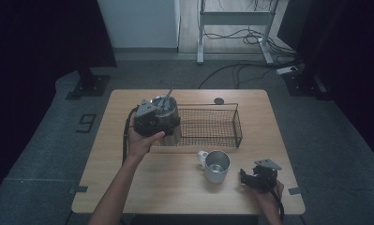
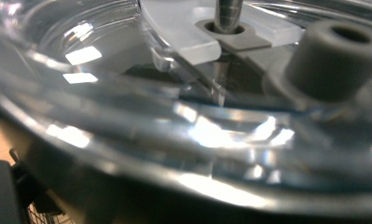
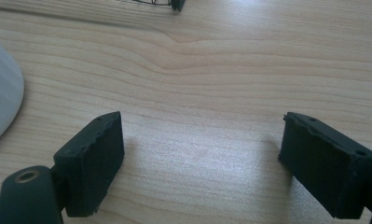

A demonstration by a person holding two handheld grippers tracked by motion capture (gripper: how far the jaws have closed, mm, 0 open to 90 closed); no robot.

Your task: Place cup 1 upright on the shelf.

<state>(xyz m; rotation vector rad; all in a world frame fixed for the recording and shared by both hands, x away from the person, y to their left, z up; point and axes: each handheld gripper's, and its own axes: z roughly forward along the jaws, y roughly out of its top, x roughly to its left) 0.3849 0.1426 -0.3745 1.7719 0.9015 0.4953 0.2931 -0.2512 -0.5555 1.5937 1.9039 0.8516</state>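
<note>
Your left gripper (image 1: 162, 118) is up at the near-left corner of the black wire mesh basket (image 1: 212, 125), clamped on the round steel pot with the clear glass lid (image 1: 165, 104). In the high view the pot sits right at the front of that gripper, its rim and the thin metal rod (image 1: 168, 96) poking up from it showing just past your hand. The left gripper view is jammed right against the glass lid (image 2: 127, 107), with a grey knob (image 2: 335, 58) and the rod's base (image 2: 228, 14) just beyond, so the pot is basically touching the gripper's nose.

Your right gripper (image 1: 250, 179) rests low on the light wooden table (image 1: 175, 187) near the front-right edge. Its jaws stand apart over bare wood in the right gripper view, with nothing between them. The white steel-lined mug (image 1: 216, 165) stands just to its left, close but not touching, and a sliver of its white side (image 3: 2, 93) shows there.
</note>
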